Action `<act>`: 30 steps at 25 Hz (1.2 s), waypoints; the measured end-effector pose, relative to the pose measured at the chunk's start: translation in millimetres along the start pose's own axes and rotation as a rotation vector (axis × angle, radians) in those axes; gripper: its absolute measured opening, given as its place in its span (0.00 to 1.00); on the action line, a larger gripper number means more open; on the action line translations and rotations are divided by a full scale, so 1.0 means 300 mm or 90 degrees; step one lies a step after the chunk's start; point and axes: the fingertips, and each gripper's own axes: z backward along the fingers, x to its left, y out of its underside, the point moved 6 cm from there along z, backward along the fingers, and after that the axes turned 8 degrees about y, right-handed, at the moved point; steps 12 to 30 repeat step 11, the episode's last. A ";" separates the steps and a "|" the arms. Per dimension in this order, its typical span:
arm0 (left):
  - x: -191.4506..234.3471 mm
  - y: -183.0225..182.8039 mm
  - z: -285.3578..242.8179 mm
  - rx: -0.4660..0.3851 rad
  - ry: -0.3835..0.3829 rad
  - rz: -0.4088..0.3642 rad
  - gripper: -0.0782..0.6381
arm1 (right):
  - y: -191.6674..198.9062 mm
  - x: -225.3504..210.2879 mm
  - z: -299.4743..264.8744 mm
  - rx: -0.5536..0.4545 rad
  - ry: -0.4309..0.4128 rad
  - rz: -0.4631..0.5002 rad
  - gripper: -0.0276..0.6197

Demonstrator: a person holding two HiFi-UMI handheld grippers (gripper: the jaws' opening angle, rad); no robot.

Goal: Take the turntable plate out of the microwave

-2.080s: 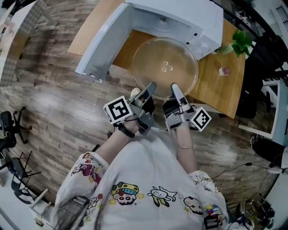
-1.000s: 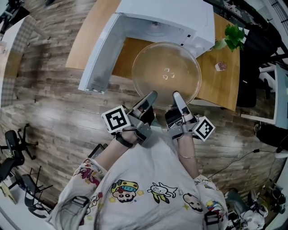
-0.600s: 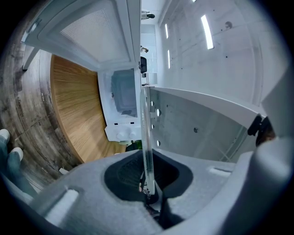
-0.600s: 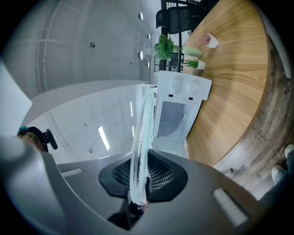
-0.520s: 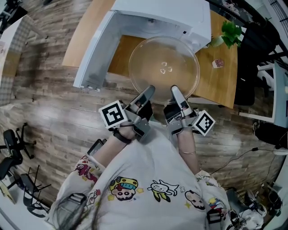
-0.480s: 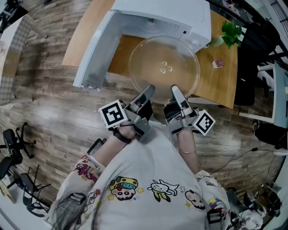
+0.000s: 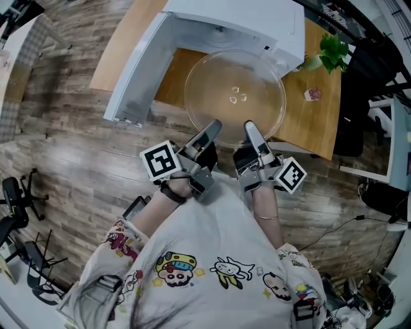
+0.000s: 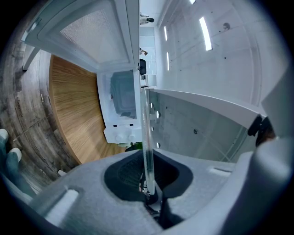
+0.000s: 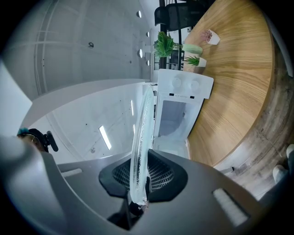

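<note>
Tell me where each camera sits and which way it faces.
Head view: on the person's head, looking steeply down at turntable plate, microwave, table; shows both forearms, left gripper, right gripper.
Left gripper view: on the left gripper, facing the microwave along its jaws, shut on the plate's rim.
Right gripper view: on the right gripper, likewise, jaws shut on the rim.
Shared: all three show plate and microwave.

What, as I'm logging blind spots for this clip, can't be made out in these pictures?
- Inside of the microwave: head view, hidden by its own top.
- Face of the plate: both gripper views show it edge-on only.
- Small pink thing on the table: head view, too small to identify.
- Markings on the dials: right gripper view, too small to read.
</note>
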 end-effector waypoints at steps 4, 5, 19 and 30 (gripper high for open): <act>0.002 -0.001 -0.001 0.000 -0.002 0.002 0.14 | -0.001 -0.002 -0.001 0.001 0.001 0.001 0.11; 0.003 -0.002 0.000 0.001 -0.003 0.002 0.14 | -0.001 -0.003 -0.001 0.001 0.003 0.000 0.11; 0.004 -0.002 -0.003 0.014 0.001 0.005 0.15 | -0.002 -0.002 0.003 -0.006 0.004 -0.005 0.11; 0.004 -0.002 -0.003 0.014 0.001 0.005 0.15 | -0.002 -0.002 0.003 -0.006 0.004 -0.005 0.11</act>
